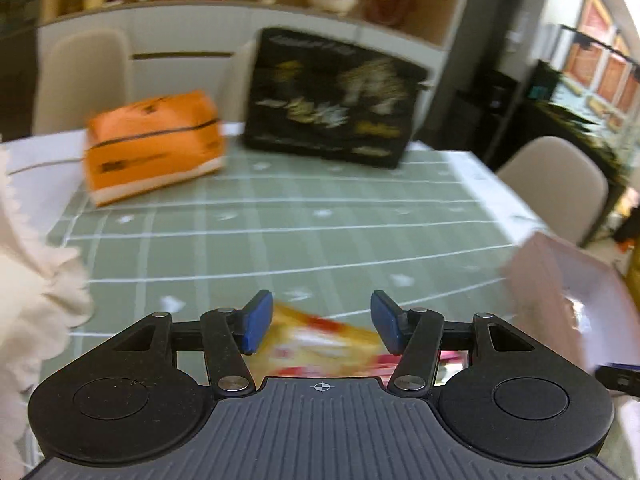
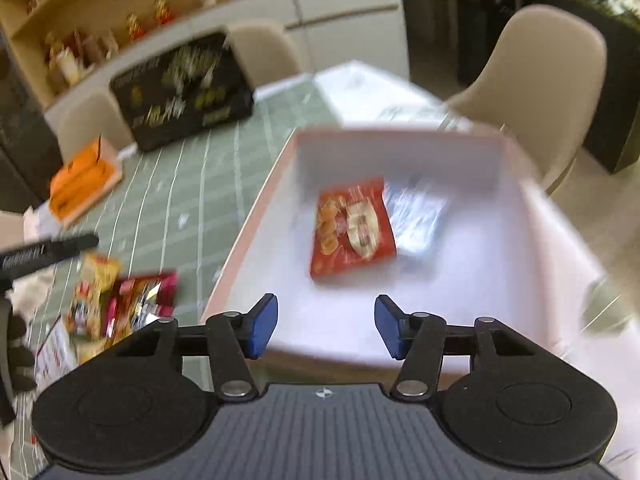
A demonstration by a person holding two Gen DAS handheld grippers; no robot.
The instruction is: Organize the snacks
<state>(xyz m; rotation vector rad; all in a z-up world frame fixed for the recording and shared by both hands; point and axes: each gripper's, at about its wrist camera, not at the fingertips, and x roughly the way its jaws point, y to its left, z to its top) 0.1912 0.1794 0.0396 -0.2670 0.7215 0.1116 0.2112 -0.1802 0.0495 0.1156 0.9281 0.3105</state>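
Observation:
My left gripper (image 1: 320,326) is open and empty, just above a yellow and red snack packet (image 1: 320,346) lying on the green table mat (image 1: 280,240). My right gripper (image 2: 326,326) is open and empty, above the near wall of a white box (image 2: 400,152). Inside the box lie a red snack packet (image 2: 352,228) and a clear silvery packet (image 2: 416,216). A heap of loose snack packets (image 2: 120,304) lies on the mat left of the box. The box's corner shows at the right in the left wrist view (image 1: 568,280). Both views are blurred.
An orange tissue pack (image 1: 152,144) and a black printed bag (image 1: 332,96) stand at the table's far side. Beige chairs (image 2: 552,80) surround the table. A white cloth (image 1: 28,280) lies at the left edge. Part of the other gripper (image 2: 44,254) shows at left.

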